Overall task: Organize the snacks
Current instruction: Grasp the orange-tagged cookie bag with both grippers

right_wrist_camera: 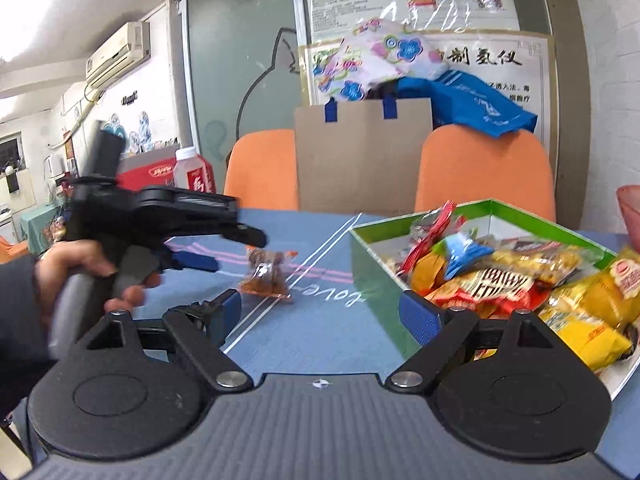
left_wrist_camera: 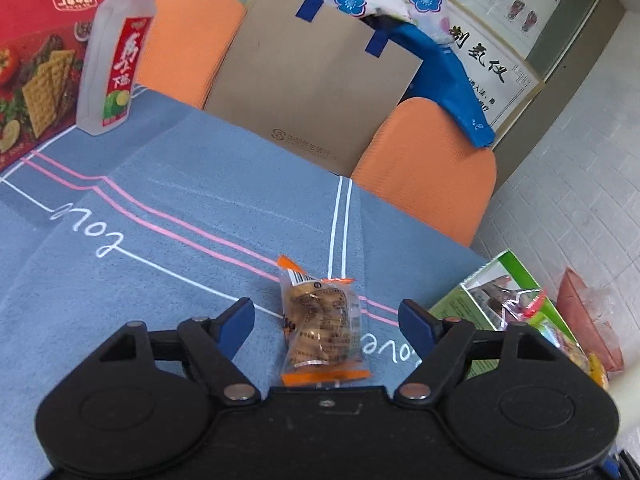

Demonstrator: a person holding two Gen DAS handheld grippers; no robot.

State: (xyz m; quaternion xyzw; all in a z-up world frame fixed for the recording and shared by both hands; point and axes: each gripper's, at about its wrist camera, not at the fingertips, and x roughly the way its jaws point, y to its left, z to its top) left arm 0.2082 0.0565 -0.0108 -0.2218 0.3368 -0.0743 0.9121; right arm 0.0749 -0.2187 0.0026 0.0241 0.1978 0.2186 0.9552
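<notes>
The left gripper (left_wrist_camera: pixel 326 316) is tilted down over the blue tablecloth (left_wrist_camera: pixel 160 272), its 2 fingers spread wide, pads clear of the snack packet (left_wrist_camera: pixel 322 326) lying flat between them. A hand (right_wrist_camera: pixel 80 268) grips its handle. The right gripper (right_wrist_camera: pixel 320 316) hangs beside the green box (right_wrist_camera: pixel 376 264), fingers fully spread, nothing between them. The packet is clear film with orange sealed ends, brown pieces inside, resting near the box of mixed snacks (right_wrist_camera: pixel 500 276).
</notes>
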